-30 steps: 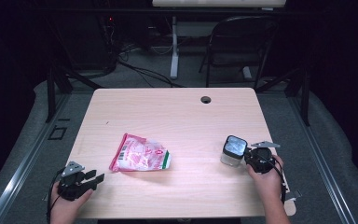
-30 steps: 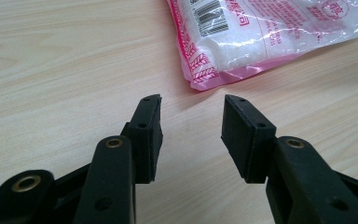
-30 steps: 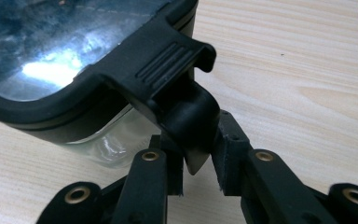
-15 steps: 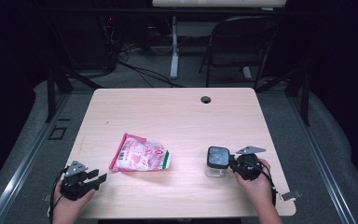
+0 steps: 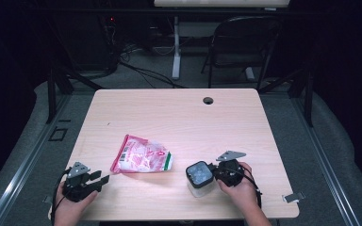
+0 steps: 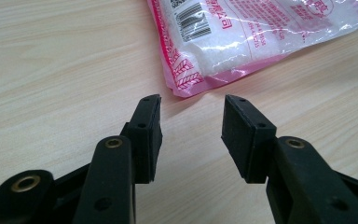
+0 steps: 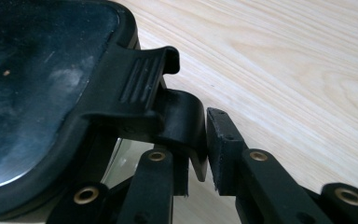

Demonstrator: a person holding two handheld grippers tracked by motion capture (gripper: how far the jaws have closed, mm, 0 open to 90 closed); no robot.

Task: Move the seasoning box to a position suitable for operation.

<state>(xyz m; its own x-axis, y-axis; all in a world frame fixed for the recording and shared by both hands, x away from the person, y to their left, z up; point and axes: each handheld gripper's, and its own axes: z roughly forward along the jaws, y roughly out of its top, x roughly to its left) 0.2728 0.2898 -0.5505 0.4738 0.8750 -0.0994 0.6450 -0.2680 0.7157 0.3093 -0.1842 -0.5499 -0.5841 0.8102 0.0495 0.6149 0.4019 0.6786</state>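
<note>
A small clear square container with a black clip-lock lid point(image 5: 199, 176) is seen in the lower centre-right of the high view, standing on the pale wooden table point(image 5: 179, 117) near its front edge. It is held by the right gripper point(image 5: 215, 170), whose jaws are closed on the black ribbed latch tab point(image 7: 168, 112) at the side of the lid; in the right gripper view the tab is pinched between the two black pads low in the frame, while the dark glossy lid takes up the upper left. Just left of the container, in the lower centre of the high view, a flat pink-and-white plastic bag of white grains point(image 5: 142, 160) is laid on the table, apart from the container. The left gripper point(image 5: 102, 178) is held at the lower left of the high view, near the bag's lower corner but not touching it; in the left gripper view its jaws are spread apart with nothing between them, and the bag's pink sealed edge point(image 6: 200, 84) is seen just beyond the pads point(image 6: 150, 135). Judged from this, the work is at an early stage: the container has been taken in hand by its latch, the lid appears to be on, and the bag is unopened and ungrasped. What remains, it seems, is unlatching the lid and taking up the bag.
</note>
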